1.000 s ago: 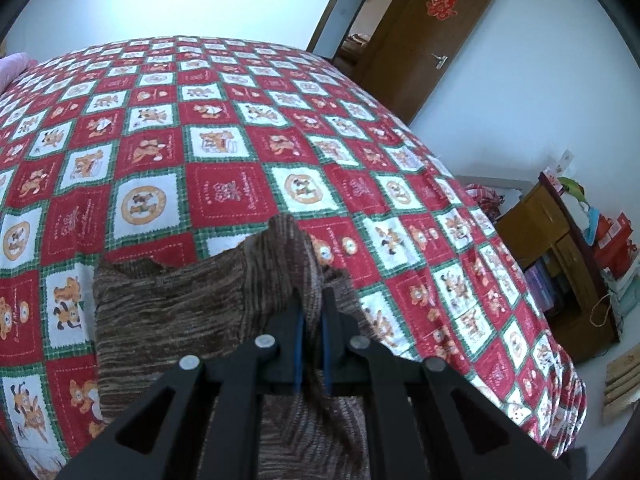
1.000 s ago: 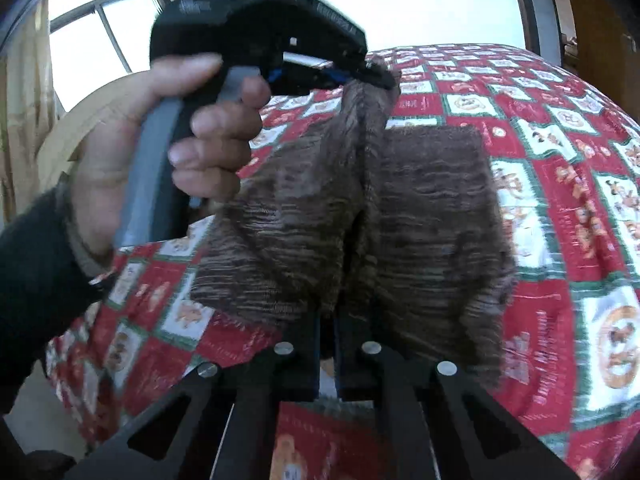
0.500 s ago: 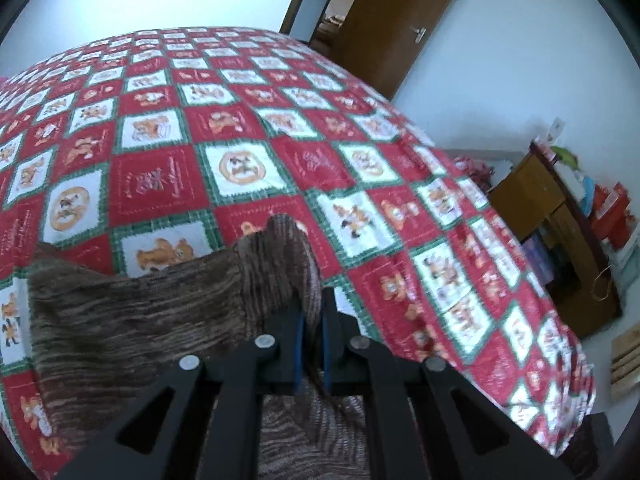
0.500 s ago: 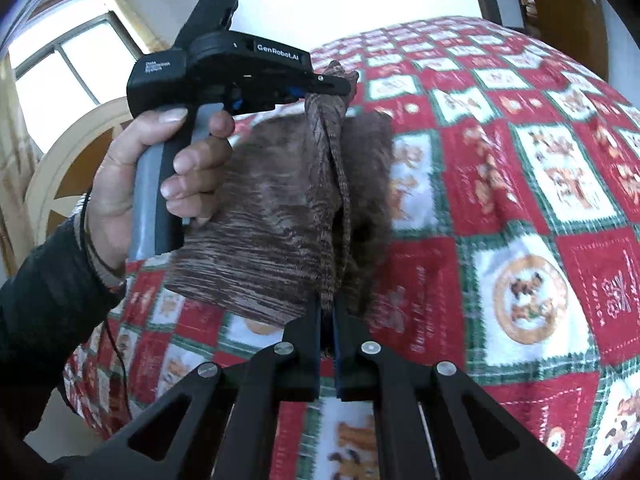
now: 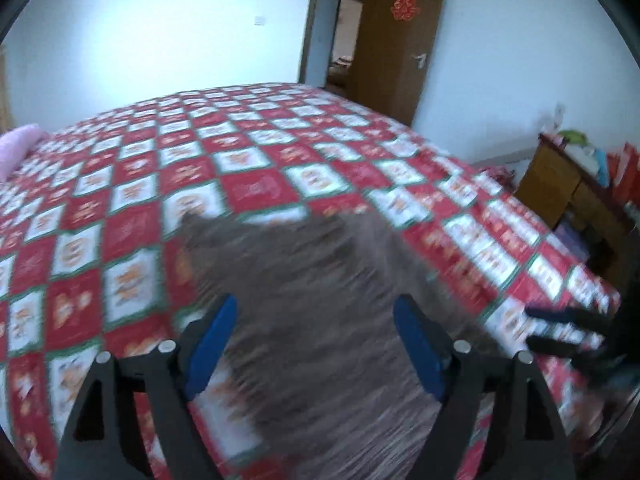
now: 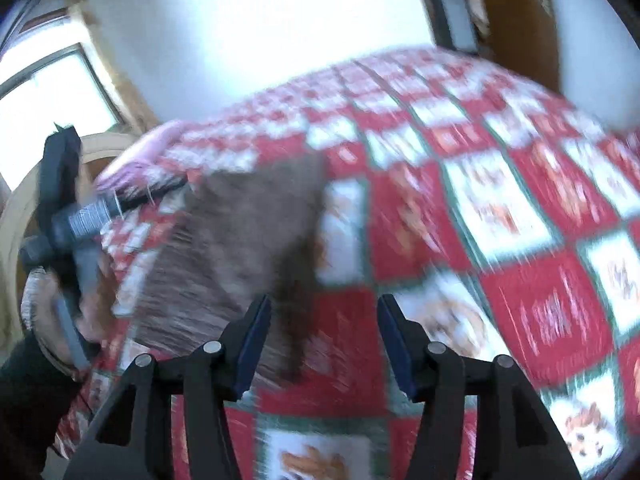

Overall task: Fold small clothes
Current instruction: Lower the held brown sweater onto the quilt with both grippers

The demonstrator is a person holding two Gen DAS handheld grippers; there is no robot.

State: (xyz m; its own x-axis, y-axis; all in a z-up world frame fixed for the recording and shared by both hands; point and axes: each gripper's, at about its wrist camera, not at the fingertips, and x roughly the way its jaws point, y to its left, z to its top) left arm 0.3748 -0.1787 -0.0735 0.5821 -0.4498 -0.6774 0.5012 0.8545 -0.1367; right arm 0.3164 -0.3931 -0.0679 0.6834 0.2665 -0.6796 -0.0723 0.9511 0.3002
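A brown striped knit garment (image 5: 320,280) lies on the red and white checked bedspread (image 5: 256,188), blurred by motion. My left gripper (image 5: 314,332) hovers over its near part with jaws opening wide; the blue pads touch nothing. In the right wrist view the garment (image 6: 248,240) lies left of centre. My right gripper (image 6: 324,336) has jaws opening too, with the garment's dark edge near the left finger and no pad pressing on it. The right gripper (image 5: 556,330) shows at the left wrist view's right edge, and the left gripper (image 6: 160,196) shows beyond the garment.
A brown door (image 5: 396,40) stands ajar behind the bed. A wooden cabinet (image 5: 560,184) with clutter is off the bed's right side. A pink pillow (image 5: 20,148) lies far left. A person's hand (image 6: 60,308) grips the left tool near a window (image 6: 48,100).
Both grippers were shut on the lifted brown garment; now both have let go and stand open. The garment has dropped onto the bedspread, and both views have swung and blurred.
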